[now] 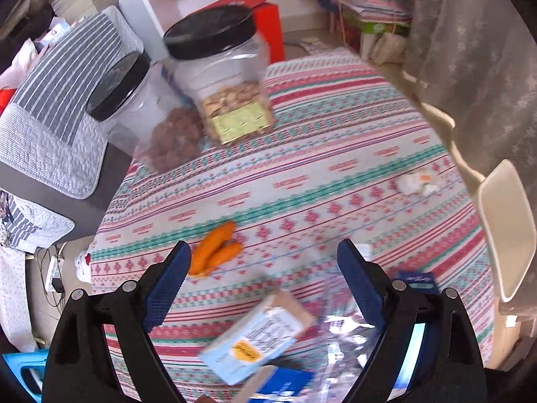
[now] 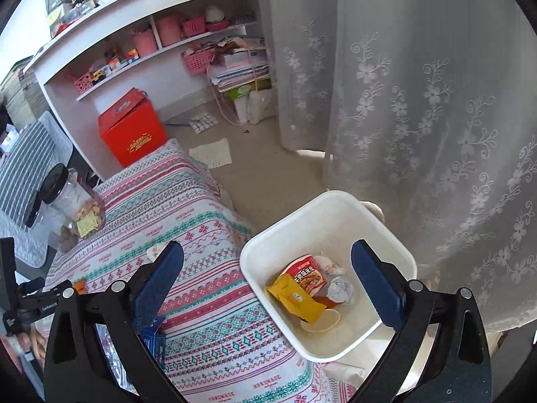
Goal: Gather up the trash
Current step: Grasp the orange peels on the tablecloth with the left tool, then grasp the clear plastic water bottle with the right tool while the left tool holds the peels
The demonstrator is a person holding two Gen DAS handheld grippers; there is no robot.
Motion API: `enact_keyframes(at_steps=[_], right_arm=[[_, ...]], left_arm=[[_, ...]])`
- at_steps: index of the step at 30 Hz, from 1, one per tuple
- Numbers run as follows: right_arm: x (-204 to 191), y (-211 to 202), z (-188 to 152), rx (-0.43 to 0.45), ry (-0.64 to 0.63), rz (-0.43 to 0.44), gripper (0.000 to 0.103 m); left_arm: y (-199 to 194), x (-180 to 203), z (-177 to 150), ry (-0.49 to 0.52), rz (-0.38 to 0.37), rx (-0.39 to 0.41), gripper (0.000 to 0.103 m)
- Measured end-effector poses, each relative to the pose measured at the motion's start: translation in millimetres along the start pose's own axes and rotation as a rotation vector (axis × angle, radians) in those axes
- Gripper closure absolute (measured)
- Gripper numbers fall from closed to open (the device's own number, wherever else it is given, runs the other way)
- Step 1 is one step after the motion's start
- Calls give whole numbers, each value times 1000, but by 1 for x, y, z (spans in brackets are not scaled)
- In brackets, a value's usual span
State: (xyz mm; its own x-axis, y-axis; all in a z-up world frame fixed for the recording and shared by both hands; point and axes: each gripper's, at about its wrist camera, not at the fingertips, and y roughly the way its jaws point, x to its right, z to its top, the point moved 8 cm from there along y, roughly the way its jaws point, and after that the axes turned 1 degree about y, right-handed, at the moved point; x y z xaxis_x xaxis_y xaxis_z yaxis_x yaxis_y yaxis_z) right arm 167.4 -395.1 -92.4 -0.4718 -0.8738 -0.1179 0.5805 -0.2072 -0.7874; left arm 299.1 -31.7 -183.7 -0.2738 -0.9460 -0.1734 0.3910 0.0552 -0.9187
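My left gripper (image 1: 265,252) is open and empty above the patterned tablecloth (image 1: 335,154). Orange peel (image 1: 216,248) lies just beside its left finger. A light blue carton (image 1: 256,339) lies blurred below the fingers, next to clear plastic wrap (image 1: 339,346). A crumpled white wrapper (image 1: 418,183) lies at the table's right. My right gripper (image 2: 268,252) is open and empty above the white bin (image 2: 389,231), which holds a yellow packet (image 2: 295,297), a red noodle cup (image 2: 307,273) and crumpled paper (image 2: 339,288).
Two clear jars with black lids (image 1: 225,77) stand at the table's far left, also in the right wrist view (image 2: 70,201). A red box (image 2: 131,127) sits by the white shelves. A lace curtain (image 2: 419,100) hangs behind the bin. Striped cushions (image 1: 57,107) lie left.
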Motion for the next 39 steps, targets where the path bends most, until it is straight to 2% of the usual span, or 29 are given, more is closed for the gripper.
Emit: enact_keyframes(at_steps=[3, 6, 14, 17, 20, 21, 22, 24, 25, 29, 32, 34, 35, 36, 39], right_arm=[[-14, 6, -6, -18, -23, -1, 7], [-23, 14, -11, -31, -43, -10, 7], [-42, 34, -25, -92, -79, -22, 7], [-48, 37, -28, -90, -104, -35, 7], [-53, 39, -30, -91, -124, -38, 7], [-55, 40, -31, -92, -129, -41, 7], [-56, 41, -31, -94, -132, -42, 7], [-60, 42, -32, -100, -133, -37, 7], [-61, 42, -33, -103, -134, -30, 7], [-67, 40, -34, -103, -132, -4, 7], [-70, 39, -33, -96, -131, 11, 7], [-71, 42, -33, -107, -114, 37, 7], [-73, 45, -33, -120, -108, 50, 7], [-75, 49, -33, -125, -108, 56, 7], [-86, 64, -34, -159, -116, 62, 7]], left_arm=[[31, -31, -16, 47, 22, -104, 17], [55, -47, -28, 85, 30, -165, 17], [95, -49, -32, 137, -66, -201, 20], [103, -51, -31, 136, -98, -204, 30], [108, -52, -31, 96, -161, -196, 46], [107, -54, -31, 78, -177, -184, 55], [106, -56, -32, 54, -189, -175, 65], [103, -65, -32, -23, -213, -160, 77], [100, -71, -34, -74, -225, -149, 80], [78, -97, -48, -240, -214, -72, 82], [37, -112, -58, -388, -224, 22, 82], [-5, -118, -62, -491, -252, 102, 82], [-30, -121, -64, -521, -243, 154, 82], [-57, -120, -62, -543, -235, 207, 82], [-131, -121, -66, -601, -286, 344, 81]])
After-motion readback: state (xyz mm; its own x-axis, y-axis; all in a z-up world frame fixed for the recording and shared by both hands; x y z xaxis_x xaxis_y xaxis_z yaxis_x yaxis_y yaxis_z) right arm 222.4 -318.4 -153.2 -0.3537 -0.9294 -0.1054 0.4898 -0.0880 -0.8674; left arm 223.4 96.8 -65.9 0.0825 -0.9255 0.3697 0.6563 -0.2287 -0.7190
